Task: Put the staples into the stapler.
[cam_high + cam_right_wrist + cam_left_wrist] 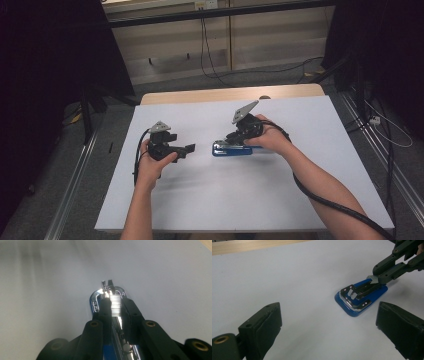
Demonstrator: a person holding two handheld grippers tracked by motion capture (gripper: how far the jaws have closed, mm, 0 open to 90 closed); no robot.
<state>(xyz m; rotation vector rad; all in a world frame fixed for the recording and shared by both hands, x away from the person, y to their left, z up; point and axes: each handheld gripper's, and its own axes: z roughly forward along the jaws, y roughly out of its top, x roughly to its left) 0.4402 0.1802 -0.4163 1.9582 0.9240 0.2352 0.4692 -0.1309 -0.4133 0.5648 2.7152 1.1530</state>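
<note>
Blue-based stapler with chrome staple channel (361,297) found flat mid white tabletop (210,190), its top apparently open. Right claw (375,280) clenched on inner metal strip. Left claw (329,327) released, hovering nearby. Judged mid-job: channel exposed, closing outstanding.

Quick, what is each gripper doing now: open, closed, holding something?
Left gripper: open, holding nothing.
Right gripper: closed on the stapler.

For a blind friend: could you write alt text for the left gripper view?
A blue stapler lies on a white table, the right gripper closed on its metal top. In front, the left gripper waits with jaws wide open.
</note>
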